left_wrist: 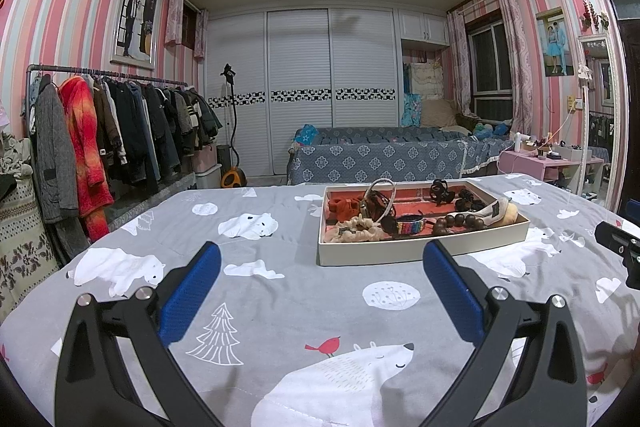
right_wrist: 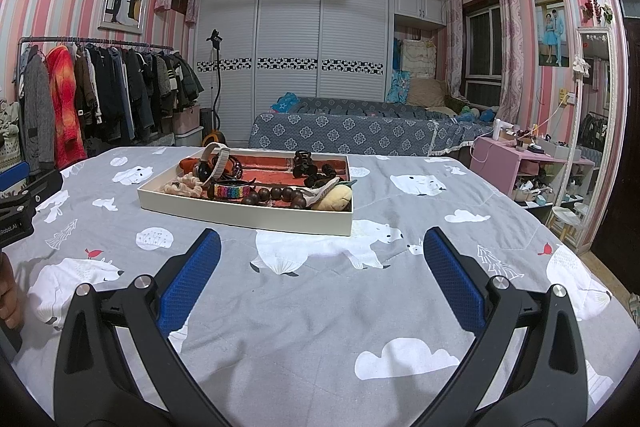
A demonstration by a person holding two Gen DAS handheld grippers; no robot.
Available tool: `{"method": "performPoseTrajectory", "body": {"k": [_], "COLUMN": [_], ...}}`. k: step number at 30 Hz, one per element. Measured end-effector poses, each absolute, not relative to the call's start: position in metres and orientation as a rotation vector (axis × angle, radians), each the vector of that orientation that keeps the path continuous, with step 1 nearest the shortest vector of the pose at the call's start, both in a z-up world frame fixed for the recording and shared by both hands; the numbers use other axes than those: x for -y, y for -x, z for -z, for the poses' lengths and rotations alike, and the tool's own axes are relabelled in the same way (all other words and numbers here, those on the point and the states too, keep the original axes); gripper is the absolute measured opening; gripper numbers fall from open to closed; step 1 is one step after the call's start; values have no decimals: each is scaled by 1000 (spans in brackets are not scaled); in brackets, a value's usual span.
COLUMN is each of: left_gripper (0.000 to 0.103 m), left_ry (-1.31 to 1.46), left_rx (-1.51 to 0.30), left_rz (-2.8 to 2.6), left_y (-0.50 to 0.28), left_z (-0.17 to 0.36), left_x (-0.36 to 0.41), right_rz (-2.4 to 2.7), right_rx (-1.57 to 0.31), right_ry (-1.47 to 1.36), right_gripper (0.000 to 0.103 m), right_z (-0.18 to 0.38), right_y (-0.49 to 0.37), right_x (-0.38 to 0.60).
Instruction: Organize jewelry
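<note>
White tray [left_wrist: 420,251], frame centre-right: holds wooden bead bracelet [left_wrist: 460,221], rainbow band [left_wrist: 410,227], scrunchies [left_wrist: 356,229], black claw clips [left_wrist: 442,191]. Left gripper [left_wrist: 320,267], right gripper [right_wrist: 320,259]: jaws spread wide, empty.

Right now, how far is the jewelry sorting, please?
Done: nothing visibly sorted; the wooden bead bracelet, rainbow band and black hair claw lie jumbled in the tray. In hand: nothing; left gripper and right gripper are open, short of it. Left: apparently everything.
</note>
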State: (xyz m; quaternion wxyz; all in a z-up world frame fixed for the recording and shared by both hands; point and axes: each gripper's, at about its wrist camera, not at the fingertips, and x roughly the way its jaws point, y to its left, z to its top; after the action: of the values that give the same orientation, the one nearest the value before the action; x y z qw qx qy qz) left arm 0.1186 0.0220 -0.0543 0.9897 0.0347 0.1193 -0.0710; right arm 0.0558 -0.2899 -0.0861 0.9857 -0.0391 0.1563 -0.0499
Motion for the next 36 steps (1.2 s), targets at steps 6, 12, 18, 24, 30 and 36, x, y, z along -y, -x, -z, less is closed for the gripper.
{"method": "performPoseTrajectory", "body": {"k": [6, 12, 18, 24, 30, 36], "left_gripper": [99, 99, 99, 99, 99, 99], "left_ry": [-68, -67, -66, -66, -68, -69], "left_rx": [-242, -244, -246, -248, -247, -246], "left_rz": [143, 144, 144, 145, 145, 144], "left_y": [-119, -119, -120, -120, -120, -120], "left_z": [54, 53, 53, 53, 54, 54], "left_x": [-21, -20, -19, -19, -18, -18], "right_rz": [100, 100, 100, 100, 100, 100], "right_rx": [-315, -315, -316, -317, -317, -316], "right_ry": [77, 75, 76, 76, 75, 75], "right_gripper": [99, 99, 99, 99, 99, 99], "right_z": [86, 86, 86, 86, 86, 86], "right_y": [-55, -56, -56, -56, -56, -55], "right_x": [290, 291, 290, 290, 290, 291]}}
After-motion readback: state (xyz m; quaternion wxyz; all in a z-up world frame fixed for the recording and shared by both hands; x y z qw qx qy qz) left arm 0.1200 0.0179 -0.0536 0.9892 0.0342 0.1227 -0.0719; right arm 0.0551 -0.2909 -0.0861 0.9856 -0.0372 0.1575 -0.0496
